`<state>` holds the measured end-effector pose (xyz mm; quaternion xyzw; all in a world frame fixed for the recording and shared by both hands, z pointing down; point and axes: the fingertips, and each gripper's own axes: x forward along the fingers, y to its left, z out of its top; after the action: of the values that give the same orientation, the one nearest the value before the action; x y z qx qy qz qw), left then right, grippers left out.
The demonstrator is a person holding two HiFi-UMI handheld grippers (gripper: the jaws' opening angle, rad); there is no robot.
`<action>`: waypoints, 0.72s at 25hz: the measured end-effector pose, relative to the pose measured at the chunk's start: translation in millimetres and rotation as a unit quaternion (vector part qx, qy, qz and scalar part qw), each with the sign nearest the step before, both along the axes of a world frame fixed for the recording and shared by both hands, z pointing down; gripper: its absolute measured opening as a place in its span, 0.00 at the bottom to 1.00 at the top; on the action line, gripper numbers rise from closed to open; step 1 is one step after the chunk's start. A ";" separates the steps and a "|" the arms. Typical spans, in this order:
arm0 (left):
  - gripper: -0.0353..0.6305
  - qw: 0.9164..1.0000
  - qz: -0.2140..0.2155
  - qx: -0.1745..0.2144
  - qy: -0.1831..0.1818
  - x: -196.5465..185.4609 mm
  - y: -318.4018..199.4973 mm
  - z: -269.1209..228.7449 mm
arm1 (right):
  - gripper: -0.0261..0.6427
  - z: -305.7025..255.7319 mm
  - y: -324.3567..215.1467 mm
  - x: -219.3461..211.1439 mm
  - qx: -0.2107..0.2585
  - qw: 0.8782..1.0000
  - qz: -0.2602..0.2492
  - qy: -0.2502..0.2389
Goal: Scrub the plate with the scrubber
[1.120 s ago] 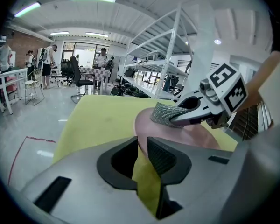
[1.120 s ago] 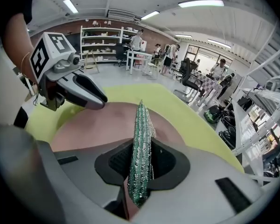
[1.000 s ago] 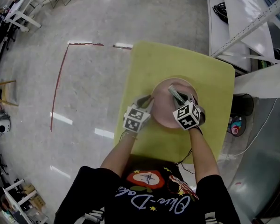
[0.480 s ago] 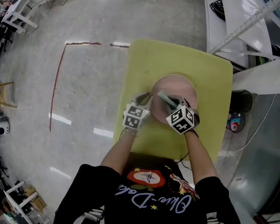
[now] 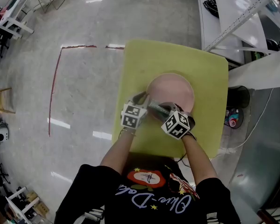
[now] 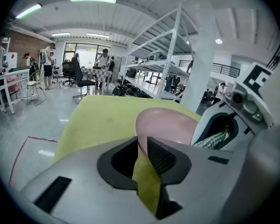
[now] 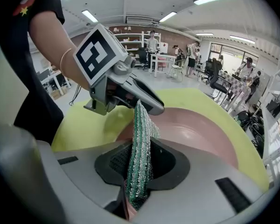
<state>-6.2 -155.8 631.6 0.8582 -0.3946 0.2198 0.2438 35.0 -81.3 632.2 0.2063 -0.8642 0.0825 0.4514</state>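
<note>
A pink plate (image 5: pixel 173 90) lies on the yellow-green table (image 5: pixel 205 69). My left gripper (image 5: pixel 143 98) is shut on the plate's near left rim; in the left gripper view the pink rim (image 6: pixel 141 141) runs between the ribbed pads. My right gripper (image 5: pixel 162 109) is shut on a green glittery scrubber (image 5: pixel 157 108), which stands upright between the jaws in the right gripper view (image 7: pixel 139 148). The scrubber's tip is over the plate's near left part (image 7: pixel 196 129), close to the left gripper (image 7: pixel 123 90). Whether it touches the plate I cannot tell.
White metal racks (image 5: pixel 245 22) stand right of the table, with a dark bin (image 5: pixel 238 97) and a cable on the floor beside it. A red tape line (image 5: pixel 53 92) marks the floor at left. Desks, chairs and people are far off in the room.
The right gripper has carried the scrubber across the plate from its middle toward the near left edge, close to the left gripper. The left gripper has kept its hold on the rim.
</note>
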 end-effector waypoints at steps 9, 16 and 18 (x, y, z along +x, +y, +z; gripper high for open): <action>0.14 1.000 0.005 0.003 -0.004 0.8 0.4 -0.9 | 0.13 -3.0 19.5 -4.8 -0.025 0.999 -0.019 -0.022; 0.14 1.000 0.022 0.011 -0.011 4.4 -0.1 -1.5 | 0.13 -21.2 -8.9 23.9 0.005 0.998 0.046 -0.043; 0.14 1.000 0.023 0.012 -0.012 4.4 0.1 -1.7 | 0.13 -25.3 -20.6 34.0 0.016 0.997 0.060 -0.040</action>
<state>-1.8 -155.7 629.9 0.8673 -0.3799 0.2311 0.2236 69.0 -101.9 606.9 0.2611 -0.8690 0.1042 0.4072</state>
